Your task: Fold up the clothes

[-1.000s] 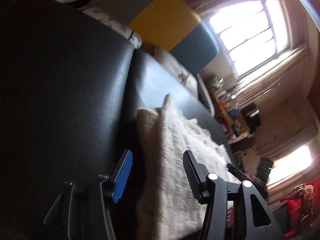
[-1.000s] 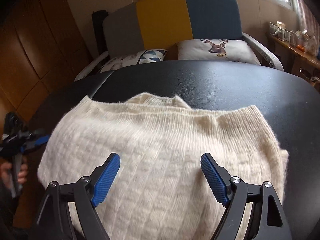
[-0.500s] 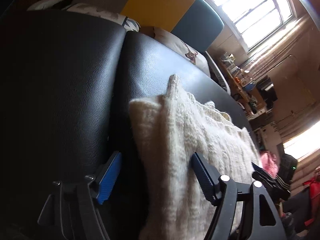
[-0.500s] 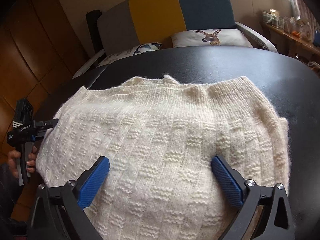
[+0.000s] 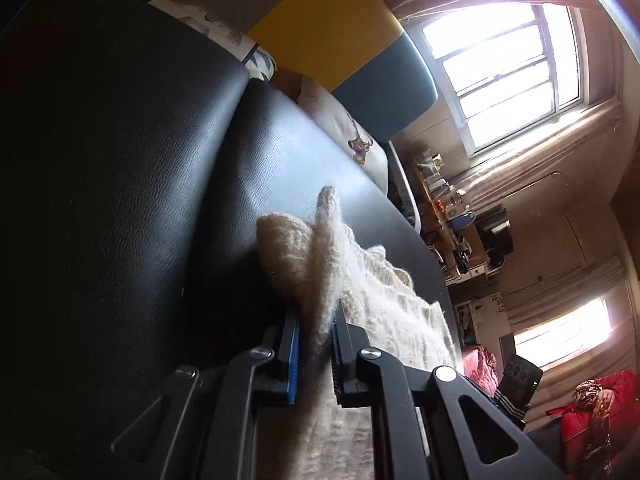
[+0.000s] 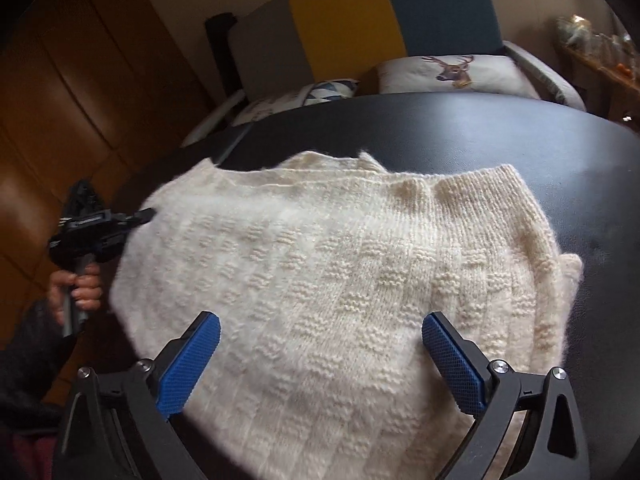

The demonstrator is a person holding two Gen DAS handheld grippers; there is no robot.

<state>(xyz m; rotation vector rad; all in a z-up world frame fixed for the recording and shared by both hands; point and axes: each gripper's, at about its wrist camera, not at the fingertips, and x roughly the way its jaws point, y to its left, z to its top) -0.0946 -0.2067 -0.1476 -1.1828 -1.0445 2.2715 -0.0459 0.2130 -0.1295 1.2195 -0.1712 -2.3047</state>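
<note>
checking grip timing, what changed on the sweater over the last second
The left gripper went from open, straddling the edge of the cream sweater, to shut on that edge. The right gripper moved in closer over the knit. It stayed open, gripping nothing, and the sweater stayed spread on the black table.

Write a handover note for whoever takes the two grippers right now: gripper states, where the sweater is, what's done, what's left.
Left gripper: jaws shut on the sweater's left edge.
Right gripper: jaws open, over the near part of the sweater, gripping nothing.
Sweater: cream knit, spread on the black table, bunched at the left edge.
Done: left grasp made.
Left: probably grip with the right, then make the fold; no finished fold is visible.
</note>
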